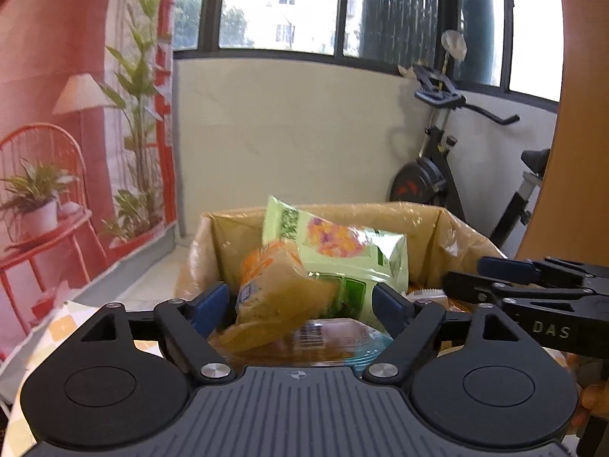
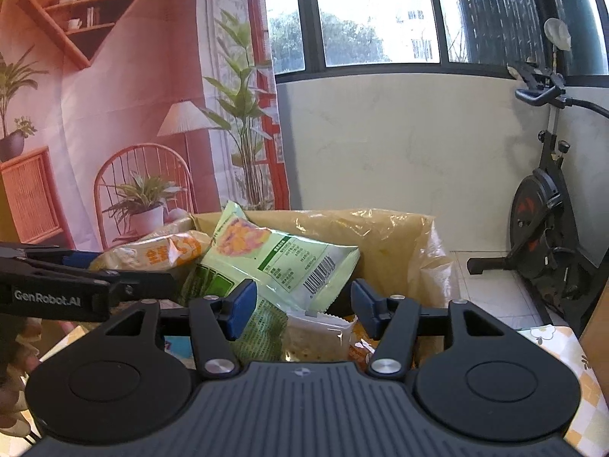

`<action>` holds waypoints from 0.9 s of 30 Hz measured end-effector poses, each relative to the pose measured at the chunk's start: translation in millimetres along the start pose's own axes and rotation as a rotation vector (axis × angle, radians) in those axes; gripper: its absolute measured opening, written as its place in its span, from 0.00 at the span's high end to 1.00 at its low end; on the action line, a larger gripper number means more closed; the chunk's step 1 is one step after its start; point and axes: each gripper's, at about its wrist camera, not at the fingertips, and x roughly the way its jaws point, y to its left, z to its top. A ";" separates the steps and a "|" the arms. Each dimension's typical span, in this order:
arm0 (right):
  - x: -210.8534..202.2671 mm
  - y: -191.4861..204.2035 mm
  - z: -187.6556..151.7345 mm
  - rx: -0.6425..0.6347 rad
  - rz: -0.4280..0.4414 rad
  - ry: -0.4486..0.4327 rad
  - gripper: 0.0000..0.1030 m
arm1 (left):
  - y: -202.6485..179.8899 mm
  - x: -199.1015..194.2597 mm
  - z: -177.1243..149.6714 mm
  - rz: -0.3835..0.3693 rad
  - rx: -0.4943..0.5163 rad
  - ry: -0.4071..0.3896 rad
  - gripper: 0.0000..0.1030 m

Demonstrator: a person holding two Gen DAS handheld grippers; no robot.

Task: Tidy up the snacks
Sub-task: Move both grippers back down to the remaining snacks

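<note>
Two grippers hang over the box (image 1: 437,224): left gripper (image 1: 300,301) spread around the orange bag (image 1: 274,285), unpinched; right gripper (image 2: 300,304) spread, empty. Ease clear so bags settle against the far wall.

Both grippers point slightly downward side by side, the left gripper (image 1: 300,301) with jaws wide apart, the right gripper (image 2: 300,306) with jaws partly apart.
</note>
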 end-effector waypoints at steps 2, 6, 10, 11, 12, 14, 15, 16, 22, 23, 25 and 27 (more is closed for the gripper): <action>-7.2 2.2 -0.4 0.001 -0.002 -0.012 0.43 | 0.9 -8.1 -0.1 0.013 -0.007 -0.011 0.18; -25.6 5.1 -3.1 0.005 -0.002 -0.039 0.43 | -1.3 -29.6 -5.8 0.032 -0.030 -0.041 0.18; -48.6 6.8 -9.2 0.026 0.006 -0.073 0.43 | -2.6 -51.2 -19.4 0.037 -0.045 -0.074 0.18; -54.5 7.2 -12.3 0.029 0.006 -0.080 0.43 | -3.1 -55.7 -23.9 0.039 -0.045 -0.078 0.18; -60.6 7.7 -15.7 0.033 0.005 -0.085 0.43 | -3.9 -59.6 -28.5 0.038 -0.044 -0.080 0.18; -71.9 9.1 -23.2 0.037 0.004 -0.090 0.43 | -5.7 -66.9 -38.8 0.036 -0.042 -0.082 0.18; -77.8 9.2 -27.9 0.038 0.001 -0.090 0.43 | -6.4 -69.6 -43.6 0.035 -0.040 -0.080 0.18; -82.6 9.6 -32.3 0.040 -0.002 -0.091 0.43 | -7.6 -72.3 -49.7 0.034 -0.038 -0.074 0.18; -108.3 3.4 -69.6 0.096 -0.032 -0.064 0.43 | -9.2 -83.9 -85.2 0.005 -0.063 -0.020 0.18; -111.0 1.4 -76.6 0.111 -0.040 -0.051 0.43 | -9.1 -85.4 -91.0 -0.001 -0.066 -0.013 0.18; -116.1 -2.2 -91.1 0.137 -0.050 -0.027 0.43 | -12.1 -85.1 -105.1 -0.001 -0.059 0.005 0.19; -119.5 -4.9 -106.6 0.153 -0.064 -0.001 0.43 | -14.7 -83.0 -117.0 0.004 -0.052 0.023 0.19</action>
